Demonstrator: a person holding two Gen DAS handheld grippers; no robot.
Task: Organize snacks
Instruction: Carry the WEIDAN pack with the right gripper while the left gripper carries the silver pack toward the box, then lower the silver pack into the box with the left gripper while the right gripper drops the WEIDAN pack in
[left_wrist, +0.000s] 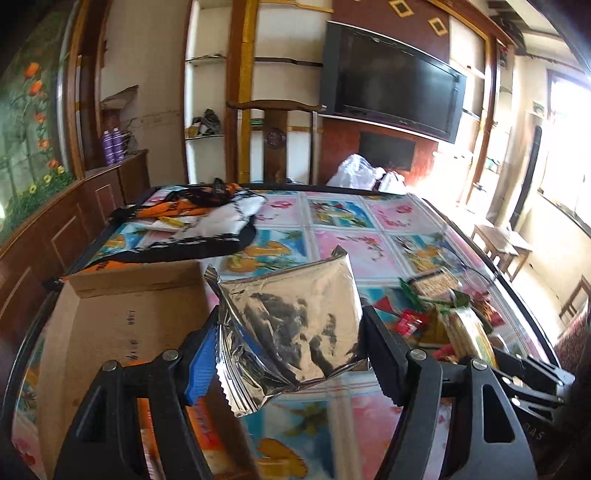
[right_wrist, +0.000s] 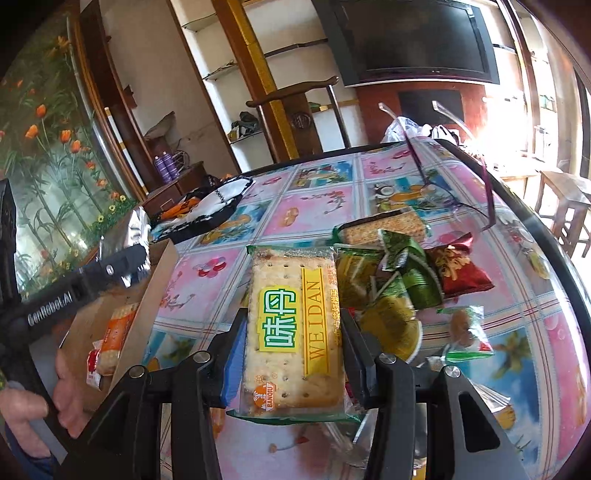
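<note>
Left wrist view: the left gripper pinches a silver foil packet between its two fingers, holding it above the bench, which is covered in a patterned pink and blue cloth. Just left of the packet lies an open cardboard box, its flap raised toward the far side. Beyond the box rests a black, white and orange bag. To the right, a heap of snack packets lies on the bench, with the right gripper's dark body partly in front of it at the frame edge. A wooden chair stands behind the far edge of the bench, a white plastic bag lies beside it, and a dark television hangs on the wall.

Right wrist view: the right gripper is clamped on a cracker packet labelled WEIDAN, held flat side up above the bench. Directly beyond it lie green wrapped snacks, a red packet and another cracker packet, crowded together and touching. A pair of spectacles rests further back. At left, the box holds an orange cracker packet; a hand grips the left gripper's handle in front of it.
</note>
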